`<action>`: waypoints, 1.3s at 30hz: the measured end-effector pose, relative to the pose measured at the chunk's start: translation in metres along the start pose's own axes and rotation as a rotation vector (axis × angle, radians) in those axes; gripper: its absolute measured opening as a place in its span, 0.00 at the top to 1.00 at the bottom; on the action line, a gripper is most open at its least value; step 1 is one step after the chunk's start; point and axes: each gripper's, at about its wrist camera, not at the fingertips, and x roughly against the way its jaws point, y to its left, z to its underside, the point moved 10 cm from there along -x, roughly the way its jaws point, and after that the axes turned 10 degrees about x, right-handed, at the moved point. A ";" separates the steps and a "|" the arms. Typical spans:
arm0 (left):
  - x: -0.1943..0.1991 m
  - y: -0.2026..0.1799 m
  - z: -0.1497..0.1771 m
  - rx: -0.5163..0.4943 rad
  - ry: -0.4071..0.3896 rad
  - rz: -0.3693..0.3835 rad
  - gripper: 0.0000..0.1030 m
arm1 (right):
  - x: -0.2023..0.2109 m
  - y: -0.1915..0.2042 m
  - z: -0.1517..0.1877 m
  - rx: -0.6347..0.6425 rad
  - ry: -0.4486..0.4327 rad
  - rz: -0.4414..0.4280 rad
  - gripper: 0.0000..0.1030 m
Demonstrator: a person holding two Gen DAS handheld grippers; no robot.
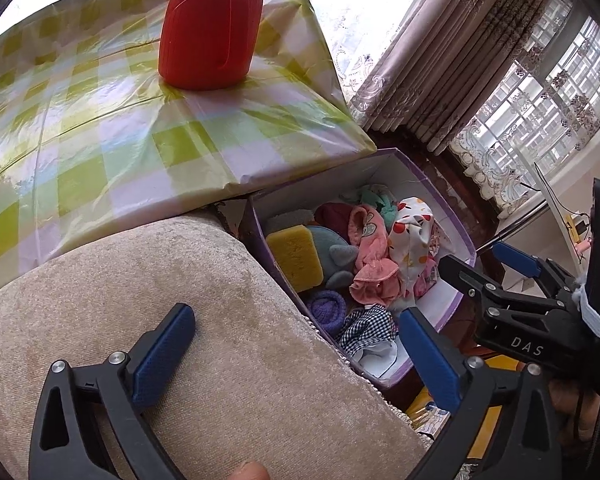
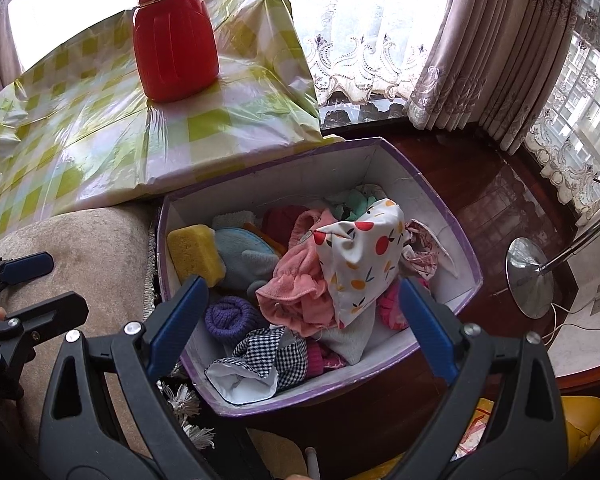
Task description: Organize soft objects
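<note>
The left gripper (image 1: pixel 296 354) is held with its blue-padded fingers (image 1: pixel 162 354) spread wide apart and nothing between them, above a beige plush cushion (image 1: pixel 204 300). The right gripper (image 2: pixel 300 328) is likewise seen with fingers (image 2: pixel 178 326) apart and empty, poised over a purple-rimmed white cardboard box (image 2: pixel 466 264). Just beyond the right fingers, the box is filled with soft objects: a yellow sponge (image 2: pixel 196 256), a rolled purple knit cloth (image 2: pixel 230 318), a pink frilled towel (image 2: pixel 300 292), a white fruit-print fabric (image 2: pixel 364 256) and a black-and-white checked cloth (image 2: pixel 272 354). Farther off, a red plastic bottle (image 2: pixel 174 44) is stood on a bench covered in green-checked plastic (image 2: pixel 100 140).
</note>
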 end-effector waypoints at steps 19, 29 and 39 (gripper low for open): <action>-0.002 0.002 0.000 0.007 0.002 -0.001 0.00 | 0.001 0.001 0.000 0.007 0.002 -0.010 0.06; -0.001 0.002 0.000 0.007 0.002 -0.001 0.00 | 0.001 0.001 0.001 0.004 0.004 -0.012 0.06; -0.001 0.002 0.000 0.007 0.002 -0.001 0.00 | 0.001 0.001 0.001 0.004 0.005 -0.014 0.06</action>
